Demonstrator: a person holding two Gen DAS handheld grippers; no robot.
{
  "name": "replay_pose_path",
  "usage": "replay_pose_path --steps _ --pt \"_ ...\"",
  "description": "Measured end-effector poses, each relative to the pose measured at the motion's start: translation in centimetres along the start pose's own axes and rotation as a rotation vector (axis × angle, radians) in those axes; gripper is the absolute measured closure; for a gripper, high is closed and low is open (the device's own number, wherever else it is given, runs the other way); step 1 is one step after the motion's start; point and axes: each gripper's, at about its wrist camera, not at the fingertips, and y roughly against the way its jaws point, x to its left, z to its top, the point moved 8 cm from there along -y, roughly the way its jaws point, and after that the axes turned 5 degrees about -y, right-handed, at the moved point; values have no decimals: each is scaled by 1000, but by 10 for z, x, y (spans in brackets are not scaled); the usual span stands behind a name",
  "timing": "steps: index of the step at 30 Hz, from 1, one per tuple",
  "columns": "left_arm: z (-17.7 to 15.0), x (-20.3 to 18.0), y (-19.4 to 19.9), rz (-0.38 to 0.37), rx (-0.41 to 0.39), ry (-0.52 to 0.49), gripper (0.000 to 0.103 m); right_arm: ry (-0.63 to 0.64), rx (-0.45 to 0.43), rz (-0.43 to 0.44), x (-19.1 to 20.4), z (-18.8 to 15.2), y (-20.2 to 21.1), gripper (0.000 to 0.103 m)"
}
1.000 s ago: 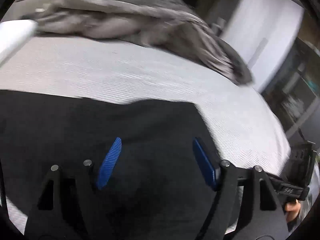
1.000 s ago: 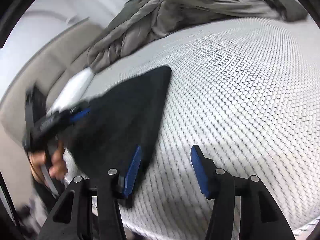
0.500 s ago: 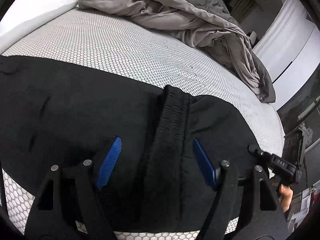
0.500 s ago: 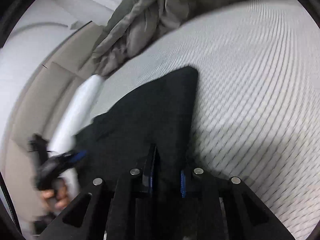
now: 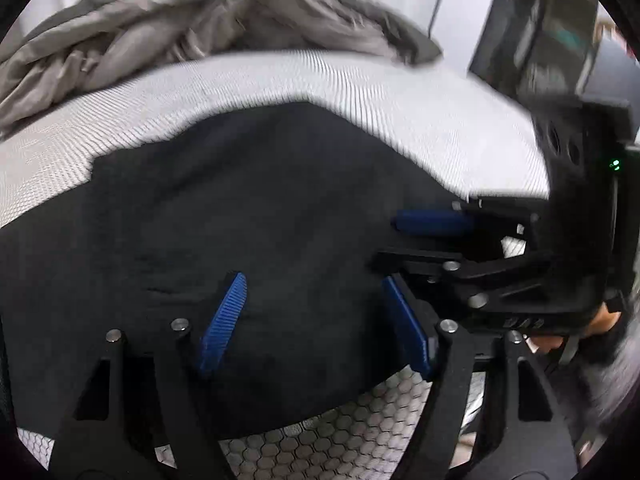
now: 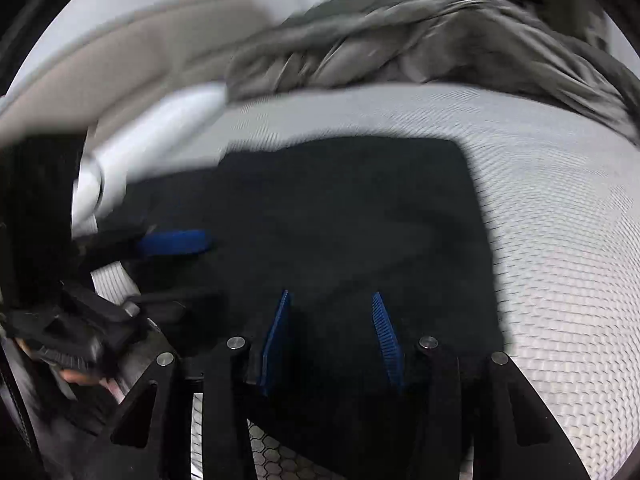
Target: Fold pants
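Note:
Black pants (image 5: 240,208) lie folded in a dark slab on the white honeycomb mattress (image 5: 360,92), near its front edge. My left gripper (image 5: 313,280) hovers over them, its blue pads wide apart and closing, with only flat cloth below. From the right, my right gripper (image 5: 384,240) reaches in over the pants' edge. In the right wrist view the pants (image 6: 360,208) form a rough rectangle. The right gripper (image 6: 330,294) is opening just above them, pads clear of the cloth. A blue pad (image 6: 176,242) of the left gripper shows at the left.
A crumpled grey duvet (image 5: 200,28) (image 6: 400,40) covers the far side of the bed. A white pillow (image 6: 160,128) and beige headboard (image 6: 100,68) lie at the left. Dark furniture (image 5: 560,40) stands beyond the bed's right edge. A hand (image 5: 600,316) holds the right gripper.
The right gripper, shut on the pants' edge half a second ago, now stands with pads apart. Both grippers have come close together over the pants, and both views have rolled.

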Motion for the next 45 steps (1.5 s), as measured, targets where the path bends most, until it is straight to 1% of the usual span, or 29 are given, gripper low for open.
replay_pose_path --steps 1,2,4,5,6,7,8,10,11,13,14,15,16,17,20,21,22,23,24,25,27,29,31,33,34,35,37,40,45 --pt "-5 2 -5 10 13 -9 43 27 19 -37 -3 -9 -8 59" --pt "-10 6 -8 -4 21 -10 48 44 27 -53 -7 -13 -14 59" --pt "-16 12 -4 -28 17 -2 56 67 14 -57 -17 -21 -11 62" --pt "-22 16 4 -38 18 -3 56 84 -1 -111 -28 -24 -3 62" --pt "-28 18 9 -23 23 -9 55 91 -10 -158 -37 -26 4 62" --pt "-36 23 16 -5 28 -17 55 89 -20 -232 -50 -28 7 61" --pt "-42 26 19 7 26 -24 55 44 -21 -237 -61 -33 14 61" --pt "-48 31 24 20 25 -19 55 -22 -15 -184 -66 -33 19 61" --pt "-48 31 28 28 20 -20 55 -26 -24 -174 -68 -32 22 61" --pt "-44 30 43 52 -16 -19 55 -30 -70 -149 -65 -21 32 61" --pt "-38 30 49 58 -51 -8 54 -44 -97 -106 -58 -12 37 61" --pt "-35 28 53 57 -69 -2 53 -52 -105 -78 -51 -8 39 60" --pt "-31 27 54 57 -84 3 48 -61 -108 -43 -44 -2 36 60" --pt "-26 28 49 70 -90 10 47 -64 -107 -18 -35 5 30 60" --pt "-18 39 20 124 -10 52 47 -41 -65 15 -10 19 4 60" --pt "-14 43 11 142 1 79 47 -31 -51 6 -6 22 -6 60" --pt "-14 49 5 139 12 110 47 -21 -38 -8 3 21 -15 60" --pt "-16 53 2 117 14 131 47 -2 3 -34 3 18 -25 60" --pt "-13 54 0 111 8 131 47 20 33 -48 4 11 -28 60" --pt "-13 54 1 109 4 123 47 48 49 -60 2 16 -38 60" --pt "-15 54 2 126 18 92 47 93 57 -139 -11 12 -30 60" --pt "-13 52 5 140 26 85 47 111 56 -251 -34 11 -17 60" --pt "-11 51 10 155 25 96 47 92 65 -216 -42 7 -9 60" --pt "1 48 14 149 4 113 47 77 34 -188 -38 12 1 59" --pt "7 45 15 140 -11 113 47 64 21 -154 -34 14 2 59" --pt "10 41 17 139 -11 105 47 44 5 -84 -27 18 6 59" --pt "15 41 10 165 4 92 47 18 -2 -35 -17 24 3 57" --pt "15 48 -11 197 82 112 47 25 42 -77 -4 28 -17 57" --pt "17 48 -22 205 84 62 47 87 94 -126 4 19 -34 55"
